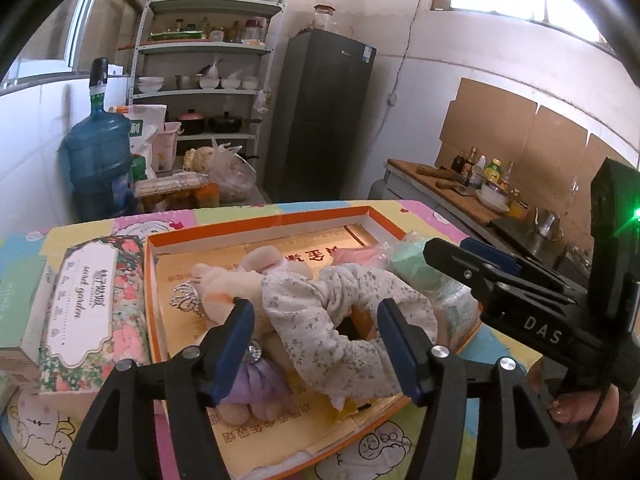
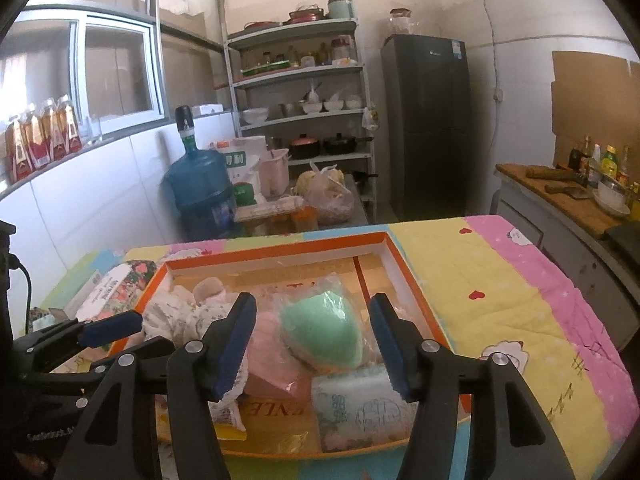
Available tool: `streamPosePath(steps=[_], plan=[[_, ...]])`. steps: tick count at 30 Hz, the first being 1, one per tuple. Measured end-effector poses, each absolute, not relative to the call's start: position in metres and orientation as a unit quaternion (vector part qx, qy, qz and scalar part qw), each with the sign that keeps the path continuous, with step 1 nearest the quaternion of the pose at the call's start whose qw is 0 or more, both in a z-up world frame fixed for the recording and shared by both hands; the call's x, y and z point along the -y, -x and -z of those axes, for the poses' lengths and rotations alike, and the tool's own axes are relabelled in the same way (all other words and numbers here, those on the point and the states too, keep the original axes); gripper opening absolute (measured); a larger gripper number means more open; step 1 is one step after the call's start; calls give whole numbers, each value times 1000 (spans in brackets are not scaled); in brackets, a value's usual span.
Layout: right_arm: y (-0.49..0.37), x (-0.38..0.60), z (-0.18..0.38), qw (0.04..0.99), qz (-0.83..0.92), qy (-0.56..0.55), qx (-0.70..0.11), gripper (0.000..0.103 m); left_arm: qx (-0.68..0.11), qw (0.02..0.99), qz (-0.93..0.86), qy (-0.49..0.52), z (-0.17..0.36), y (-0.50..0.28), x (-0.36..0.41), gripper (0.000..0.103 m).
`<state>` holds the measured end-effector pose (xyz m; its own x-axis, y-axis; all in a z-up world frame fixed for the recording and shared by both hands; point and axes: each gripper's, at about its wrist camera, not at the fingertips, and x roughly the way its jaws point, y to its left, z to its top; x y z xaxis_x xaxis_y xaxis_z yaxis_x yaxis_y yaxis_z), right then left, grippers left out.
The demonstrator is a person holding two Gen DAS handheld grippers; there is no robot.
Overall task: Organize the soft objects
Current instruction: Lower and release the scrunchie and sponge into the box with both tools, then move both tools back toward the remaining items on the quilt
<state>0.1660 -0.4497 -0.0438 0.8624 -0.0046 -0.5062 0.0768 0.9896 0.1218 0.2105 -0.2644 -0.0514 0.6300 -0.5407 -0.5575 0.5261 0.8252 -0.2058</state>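
An orange-rimmed shallow box [image 1: 280, 219] lies on the quilted table. In it are a cream plush toy [image 1: 224, 288] with a purple skirt, a floral cloth ring [image 1: 332, 312], a green sponge [image 2: 324, 332], a pink sponge [image 2: 272, 356] and a tissue pack [image 2: 356, 408]. My left gripper [image 1: 316, 344] is open, its jaws either side of the cloth ring just above it. My right gripper [image 2: 312, 340] is open above the green sponge; it also shows in the left wrist view [image 1: 476, 256].
A floral tissue box [image 1: 92, 312] lies left of the orange box. Behind the table stand a blue water jug [image 1: 100, 160], a shelf rack [image 1: 208, 80] and a dark fridge [image 1: 320, 116]. A counter with bottles [image 1: 476, 176] runs along the right.
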Motion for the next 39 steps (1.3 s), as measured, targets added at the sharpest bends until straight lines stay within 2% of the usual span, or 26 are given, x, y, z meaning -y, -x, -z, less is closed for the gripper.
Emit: streamPosePath(steps=[16,18,20,24,39], plan=[[-141,428,19,968,21,-62,-244,65,-286,916,282,11,31,-188,239,65],[-139,424,16,968,22,-62,-243,65,-283,918,279,10,29,-186,234,70],[-136,419,13,968,21,-61,-241,66,-278,921,274,9,27,-181,227,82],[-128,407,7,970,19,-55,-236,69,-266,928,262,6,21,-173,213,82],[-107,353,-8,974,3,-43,-224,70,-241,947,213,6,8,-144,150,82]])
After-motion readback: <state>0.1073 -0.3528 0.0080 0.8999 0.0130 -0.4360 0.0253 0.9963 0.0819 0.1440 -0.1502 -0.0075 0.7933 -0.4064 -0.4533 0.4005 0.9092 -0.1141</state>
